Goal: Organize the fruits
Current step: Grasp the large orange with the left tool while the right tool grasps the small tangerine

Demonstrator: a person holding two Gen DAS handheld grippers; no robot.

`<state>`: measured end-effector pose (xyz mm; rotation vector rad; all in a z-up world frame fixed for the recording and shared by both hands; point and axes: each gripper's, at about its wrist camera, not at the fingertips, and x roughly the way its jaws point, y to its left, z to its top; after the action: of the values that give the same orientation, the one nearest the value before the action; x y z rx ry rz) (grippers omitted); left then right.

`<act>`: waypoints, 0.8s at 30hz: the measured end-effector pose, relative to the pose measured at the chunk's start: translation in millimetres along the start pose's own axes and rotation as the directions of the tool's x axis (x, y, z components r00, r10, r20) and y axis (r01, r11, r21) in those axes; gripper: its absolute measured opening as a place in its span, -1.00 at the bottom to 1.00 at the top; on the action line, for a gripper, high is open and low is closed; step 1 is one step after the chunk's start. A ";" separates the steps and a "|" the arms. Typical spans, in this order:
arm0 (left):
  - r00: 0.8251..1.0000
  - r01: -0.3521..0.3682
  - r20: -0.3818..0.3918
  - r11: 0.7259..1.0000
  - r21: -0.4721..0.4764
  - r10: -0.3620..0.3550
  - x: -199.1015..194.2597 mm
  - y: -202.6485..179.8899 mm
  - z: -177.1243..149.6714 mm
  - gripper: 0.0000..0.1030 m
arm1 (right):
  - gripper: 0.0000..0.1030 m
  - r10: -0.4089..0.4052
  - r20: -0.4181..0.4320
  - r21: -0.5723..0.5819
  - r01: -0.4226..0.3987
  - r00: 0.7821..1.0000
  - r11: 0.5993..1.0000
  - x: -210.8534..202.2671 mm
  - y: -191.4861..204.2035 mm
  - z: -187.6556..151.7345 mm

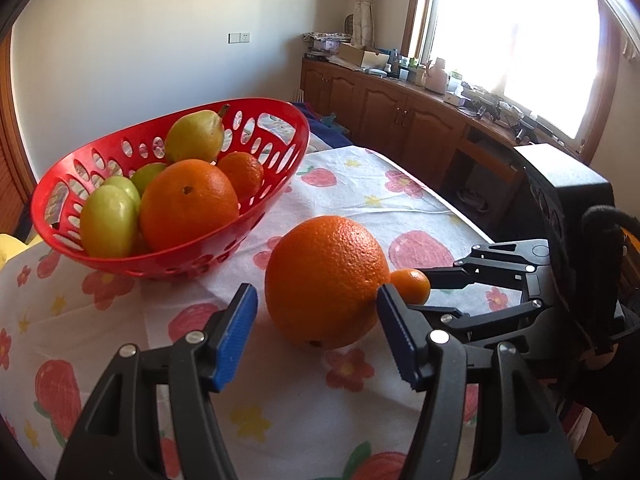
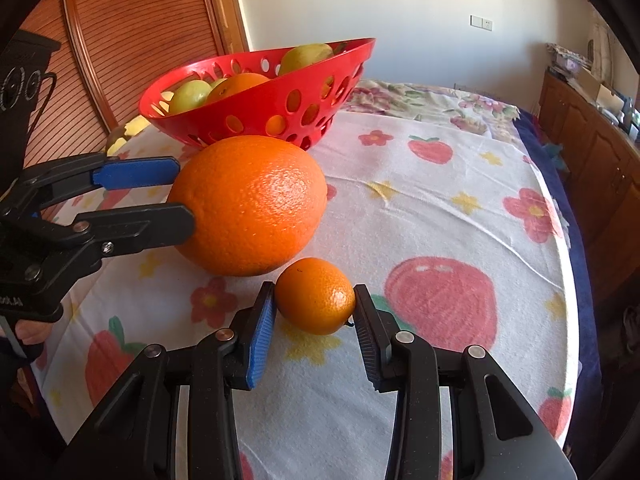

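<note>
Two oranges on the counter, one set of fingers at each.

My left fingers point(image 1: 316, 312) are spread wide either side of the big orange point(image 1: 326, 280), its near end between the blue tips, not pinching. My right fingers point(image 2: 314, 312) sit against both sides of the small orange point(image 2: 315, 295), just in front of the big one; whether they're gripping it I cannot tell. Red basket point(image 1: 280, 184) stands behind on the flowered cloth point(image 1: 400, 200), holding a pear point(image 1: 196, 136), green fruit and oranges.
</note>
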<state>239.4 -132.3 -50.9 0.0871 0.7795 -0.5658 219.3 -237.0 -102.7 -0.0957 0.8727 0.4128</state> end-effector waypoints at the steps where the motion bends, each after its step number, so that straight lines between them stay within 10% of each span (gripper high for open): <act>1: 1.000 0.000 -0.002 1.000 0.005 0.000 1.7 -1.8 2.1 0.21 | -0.25 -0.002 0.005 0.001 0.002 1.000 1.000 -2.2 -1.2 -0.4; 24: 0.989 -0.138 -0.043 0.986 0.095 0.143 40.3 -19.8 16.3 0.60 | -0.25 -0.009 0.017 0.019 0.009 1.000 1.000 -14.4 -12.4 -7.9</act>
<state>262.7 -171.8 -64.3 0.2396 0.7891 -0.4667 210.2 -254.9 -97.9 -0.0784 0.8589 0.3964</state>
